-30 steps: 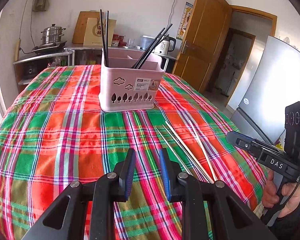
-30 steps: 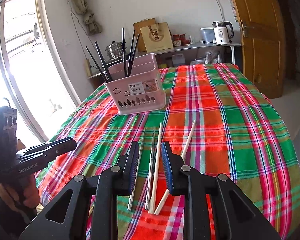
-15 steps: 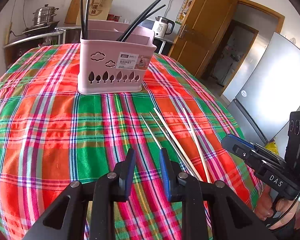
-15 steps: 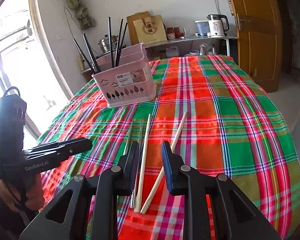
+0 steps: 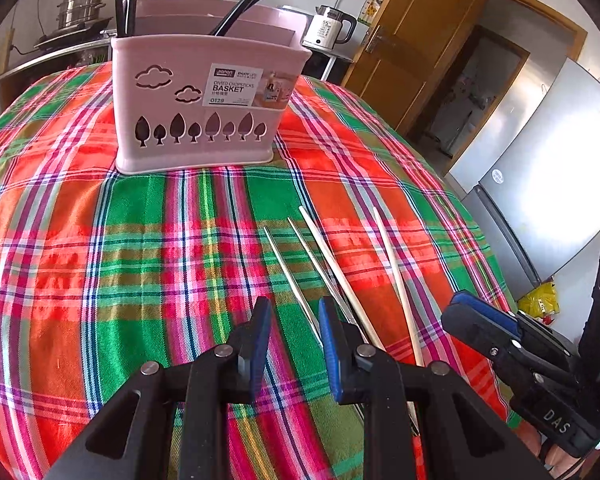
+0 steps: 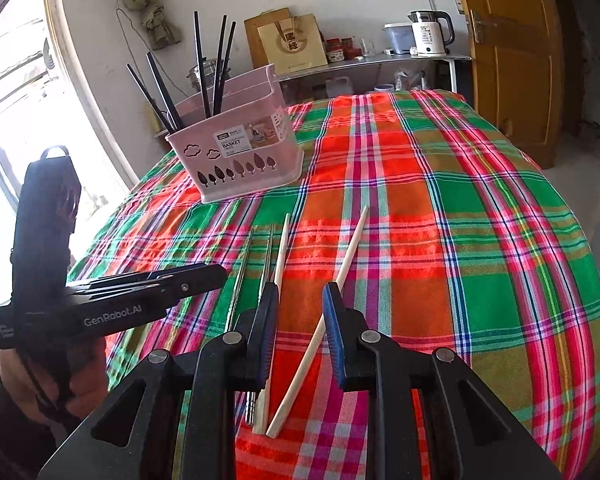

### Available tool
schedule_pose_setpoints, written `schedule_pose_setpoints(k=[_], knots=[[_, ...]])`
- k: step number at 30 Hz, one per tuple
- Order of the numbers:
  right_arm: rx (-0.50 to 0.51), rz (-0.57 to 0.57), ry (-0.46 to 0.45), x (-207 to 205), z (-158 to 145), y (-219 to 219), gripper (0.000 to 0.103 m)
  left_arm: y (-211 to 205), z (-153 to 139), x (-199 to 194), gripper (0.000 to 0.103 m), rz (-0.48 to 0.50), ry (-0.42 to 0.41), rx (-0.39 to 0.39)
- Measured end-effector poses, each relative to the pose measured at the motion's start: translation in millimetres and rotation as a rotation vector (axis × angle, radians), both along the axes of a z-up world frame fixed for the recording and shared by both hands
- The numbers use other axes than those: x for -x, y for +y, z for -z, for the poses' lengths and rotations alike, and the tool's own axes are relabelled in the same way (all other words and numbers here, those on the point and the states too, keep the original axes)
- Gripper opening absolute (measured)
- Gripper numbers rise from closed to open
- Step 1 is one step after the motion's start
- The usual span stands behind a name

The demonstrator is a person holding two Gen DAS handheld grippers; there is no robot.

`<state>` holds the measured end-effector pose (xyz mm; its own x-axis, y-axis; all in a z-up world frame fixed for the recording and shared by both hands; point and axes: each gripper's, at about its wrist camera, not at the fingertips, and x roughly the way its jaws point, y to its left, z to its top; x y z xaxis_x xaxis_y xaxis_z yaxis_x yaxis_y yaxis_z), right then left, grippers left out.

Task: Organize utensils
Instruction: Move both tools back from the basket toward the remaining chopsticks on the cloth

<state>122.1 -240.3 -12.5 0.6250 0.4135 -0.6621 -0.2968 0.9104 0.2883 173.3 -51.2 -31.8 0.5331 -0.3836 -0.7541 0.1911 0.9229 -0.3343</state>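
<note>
A pink basket [image 5: 204, 104] stands on the worktop [image 5: 80, 240], which is covered by a bright plaid cloth, and black chopsticks [image 6: 204, 64] lean out of its compartments. Nearer the edge lie four loose sticks: two thin metal chopsticks [image 5: 296, 280] side by side and two pale wooden chopsticks [image 6: 350, 252] beside them, fanning apart toward the basket. Nothing lies between them and the basket. The left tool [image 5: 294, 344] hovers over the near ends of the metal pair, fingers apart, gripping nothing. The right tool [image 6: 300, 332] has its fingers apart too, with one wooden stick seen between them but not pinched. The left view alone shows a fridge [image 5: 548, 184] and an open doorway; the right view alone shows a window [image 6: 24, 112]. A kettle [image 6: 430, 34] sits on the back shelf.
</note>
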Motion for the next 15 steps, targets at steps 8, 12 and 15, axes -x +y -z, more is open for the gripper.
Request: schedule_pose_setpoints(k=[8,12,15], knots=[[-0.004,0.0,0.014,-4,3,1,0.024,-14,6,-13,0.024,-0.011,-0.012,-0.068],[-0.004,-0.011,0.016,-5,3,5,0.024,-21,8,-15,0.01,-0.015,-0.046,-0.161],[-0.002,-0.027,0.015,-7,2,11,0.024,-16,9,-13,0.008,-0.013,-0.05,-0.166]])
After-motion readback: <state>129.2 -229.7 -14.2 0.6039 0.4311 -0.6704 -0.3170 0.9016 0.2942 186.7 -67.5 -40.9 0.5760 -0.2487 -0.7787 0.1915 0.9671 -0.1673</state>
